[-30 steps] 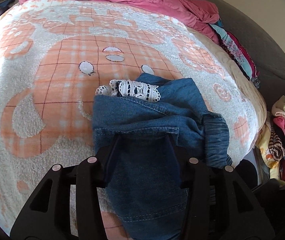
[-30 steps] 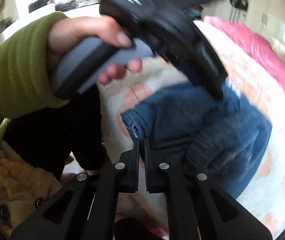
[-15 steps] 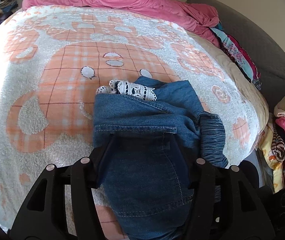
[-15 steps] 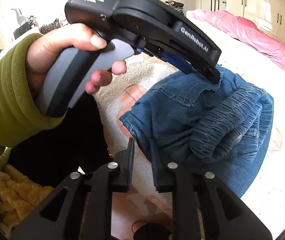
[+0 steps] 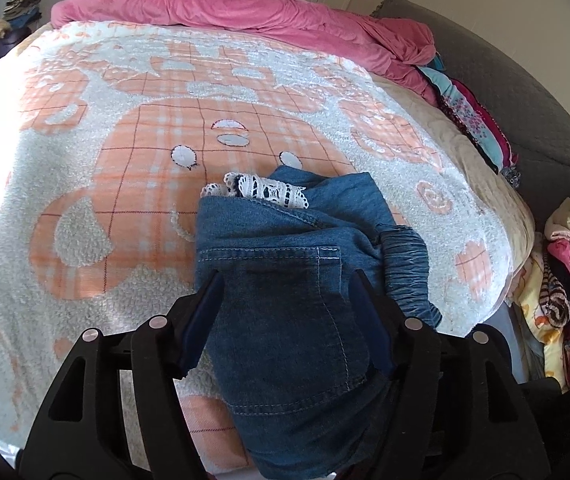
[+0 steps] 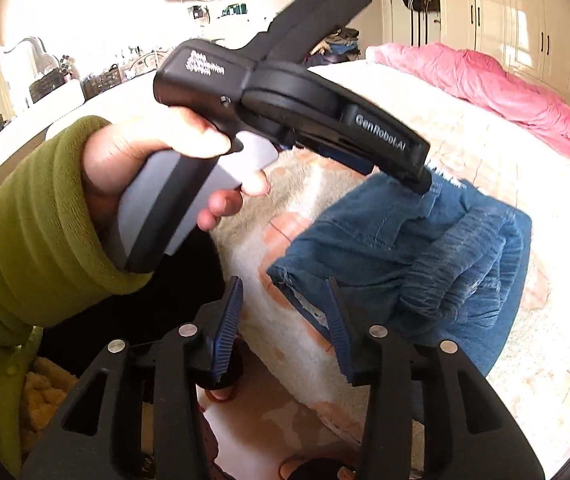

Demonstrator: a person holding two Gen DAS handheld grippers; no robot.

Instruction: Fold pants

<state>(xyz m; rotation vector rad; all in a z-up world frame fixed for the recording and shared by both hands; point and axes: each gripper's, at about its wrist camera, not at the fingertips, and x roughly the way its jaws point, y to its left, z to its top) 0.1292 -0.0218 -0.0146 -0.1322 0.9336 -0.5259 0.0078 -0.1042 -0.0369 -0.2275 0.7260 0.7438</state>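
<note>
Blue denim pants (image 5: 293,280) with a white lace trim (image 5: 263,190) lie folded in a bundle on the orange-and-white blanket (image 5: 85,160), near the bed's front edge. My left gripper (image 5: 285,286) is open, its fingers wide apart over the near part of the pants. In the right wrist view the pants (image 6: 425,252) lie right of centre, with the elastic waistband bunched on top. My right gripper (image 6: 285,294) is open and empty, at the pants' near corner by the bed edge. The left gripper's body (image 6: 325,120) shows there too, held in a hand above the pants.
A pink duvet (image 5: 245,4) is heaped along the far side of the bed. Piled clothes (image 5: 565,272) sit to the right, beside a grey headboard (image 5: 525,100). The floor (image 6: 265,432) lies below the bed edge. Wardrobes (image 6: 525,20) stand behind.
My right gripper has opened from shut to wide apart. My left gripper has drawn back slightly over the pants, its fingers spread a little wider.
</note>
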